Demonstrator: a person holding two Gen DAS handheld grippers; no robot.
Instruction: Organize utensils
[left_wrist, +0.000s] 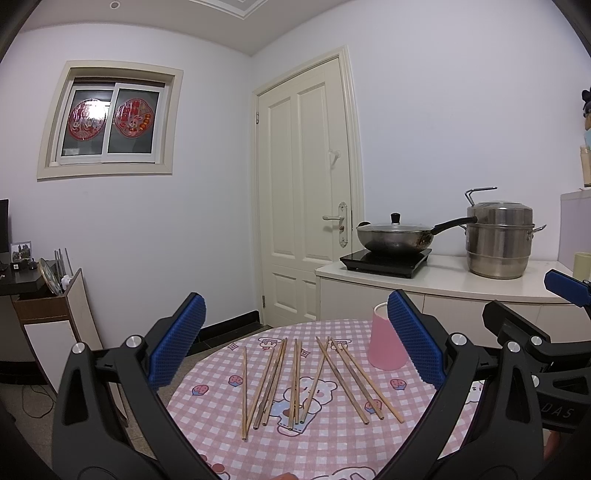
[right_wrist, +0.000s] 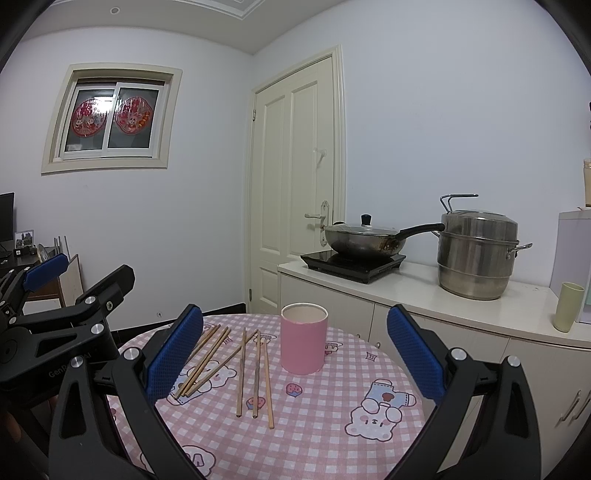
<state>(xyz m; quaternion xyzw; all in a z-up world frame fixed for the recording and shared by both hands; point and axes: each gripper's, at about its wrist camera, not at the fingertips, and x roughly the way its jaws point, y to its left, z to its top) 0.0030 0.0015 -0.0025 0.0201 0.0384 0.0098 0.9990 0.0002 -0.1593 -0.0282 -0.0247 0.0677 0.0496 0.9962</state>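
Observation:
Several wooden chopsticks (left_wrist: 295, 384) lie loose on a round table with a pink checked cloth (left_wrist: 332, 443). They also show in the right wrist view (right_wrist: 243, 369). A pink cylindrical cup (right_wrist: 303, 343) stands upright and empty to their right; it also shows in the left wrist view (left_wrist: 384, 343), partly hidden by a blue pad. My left gripper (left_wrist: 295, 343) is open and empty above the near side of the table. My right gripper (right_wrist: 295, 354) is open and empty, level with the cup.
A white counter (right_wrist: 424, 288) stands behind the table with an induction hob and lidded wok (right_wrist: 362, 240), a steel steamer pot (right_wrist: 476, 254) and a pale green cup (right_wrist: 569, 306). A closed door (right_wrist: 295, 177) is at the back. A side cabinet (left_wrist: 48, 306) stands at left.

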